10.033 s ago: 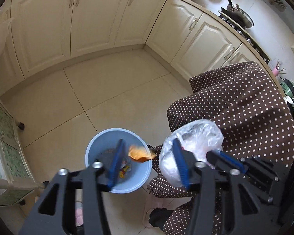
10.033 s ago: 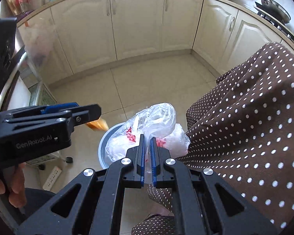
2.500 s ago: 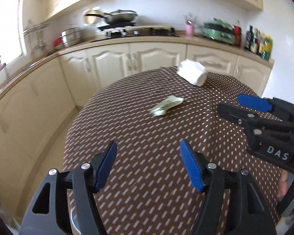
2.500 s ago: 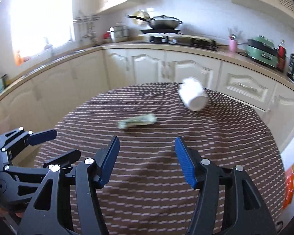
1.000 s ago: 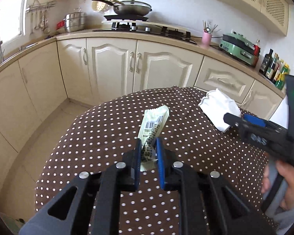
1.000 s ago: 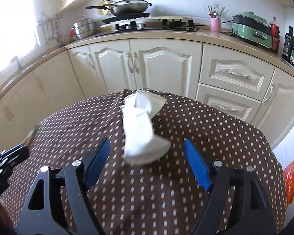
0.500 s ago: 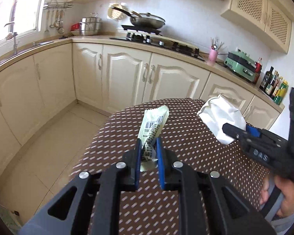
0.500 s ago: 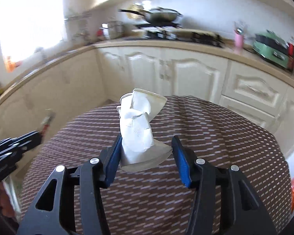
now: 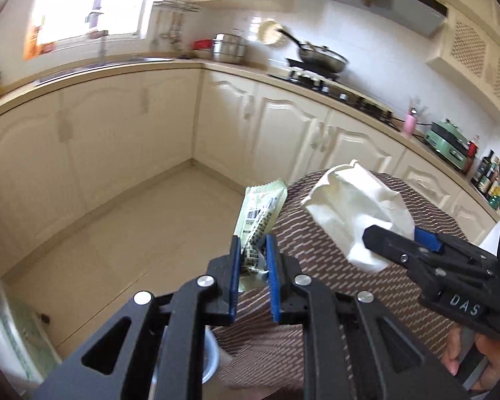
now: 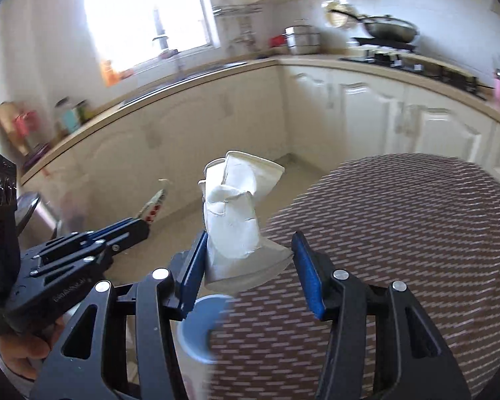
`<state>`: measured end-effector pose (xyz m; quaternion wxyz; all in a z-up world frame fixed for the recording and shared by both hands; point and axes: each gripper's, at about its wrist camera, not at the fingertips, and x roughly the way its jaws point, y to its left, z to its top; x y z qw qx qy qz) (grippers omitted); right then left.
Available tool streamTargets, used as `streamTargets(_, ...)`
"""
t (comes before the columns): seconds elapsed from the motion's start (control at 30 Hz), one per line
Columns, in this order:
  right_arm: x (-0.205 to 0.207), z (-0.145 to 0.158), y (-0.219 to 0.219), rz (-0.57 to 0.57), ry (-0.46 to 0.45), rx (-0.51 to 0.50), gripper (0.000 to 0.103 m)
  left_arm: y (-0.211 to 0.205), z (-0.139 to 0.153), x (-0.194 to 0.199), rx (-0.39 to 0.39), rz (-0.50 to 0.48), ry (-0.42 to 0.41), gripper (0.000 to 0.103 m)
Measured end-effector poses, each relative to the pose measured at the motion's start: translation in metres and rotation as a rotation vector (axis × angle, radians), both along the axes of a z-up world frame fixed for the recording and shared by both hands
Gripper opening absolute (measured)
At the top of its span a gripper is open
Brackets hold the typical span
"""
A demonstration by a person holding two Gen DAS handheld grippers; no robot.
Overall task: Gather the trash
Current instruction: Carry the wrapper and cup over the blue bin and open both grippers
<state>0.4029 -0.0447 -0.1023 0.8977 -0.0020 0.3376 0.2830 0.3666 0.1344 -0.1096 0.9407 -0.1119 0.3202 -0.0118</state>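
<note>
Left gripper point(image 9: 253, 263) pinches the wrapper point(image 9: 261, 213); right gripper point(image 10: 250, 266) squeezes the crushed cup point(image 10: 238, 223); either could slip and miss the blue bin point(image 10: 200, 323)

Wrapper point(image 9: 261, 215): you see pale green, with a black-and-white barcode block printed on it.
Crumpled cup point(image 10: 235, 220): you see plain white all over.
Left gripper point(image 9: 252, 271): your frame is black, with blue pads on the fingers point(image 9: 235, 263).
Right gripper point(image 10: 250, 273): yours is black too, with blue pads.
Cloth on the surface point(image 10: 400, 233): you see brown with small white dots, smeared into dashes by blur.
Bin point(image 10: 200, 326): you see light blue.
Cabinets point(image 9: 116, 140): cream.
Floor point(image 9: 143, 233): beige tiles.
Cooker point(image 9: 446, 136): mint green.
</note>
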Motion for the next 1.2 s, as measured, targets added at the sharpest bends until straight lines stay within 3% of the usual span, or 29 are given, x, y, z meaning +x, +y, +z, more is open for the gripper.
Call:
streamTargets(0.2,-0.023,-0.031,0.065,0.069,0.059,0.005,0.048,0.061,-0.034,-0.038,-0.015,0.104,0.051,0.014)
streamTargets(0.47,-0.046,-0.103,0.119,0.116,0.143,-0.077,0.048,0.116,-0.110,-0.066,-0.050,0.208,0.179,0.014)
streamTargets(0.67,-0.049,-0.159,0.132,0.112,0.196,-0.161,0.048,0.131,-0.169,-0.071,-0.092,0.235,0.280,0.014)
streamTargets(0.93,-0.041,-0.202,0.130,0.075,0.222,-0.249,0.048,0.129,-0.229,-0.060,-0.129,0.218,0.389,0.014)
streamTargets(1.2,-0.032,-0.225,0.124,0.030,0.224,-0.294,0.049,0.118,-0.254,-0.032,-0.159,0.159,0.428,0.017)
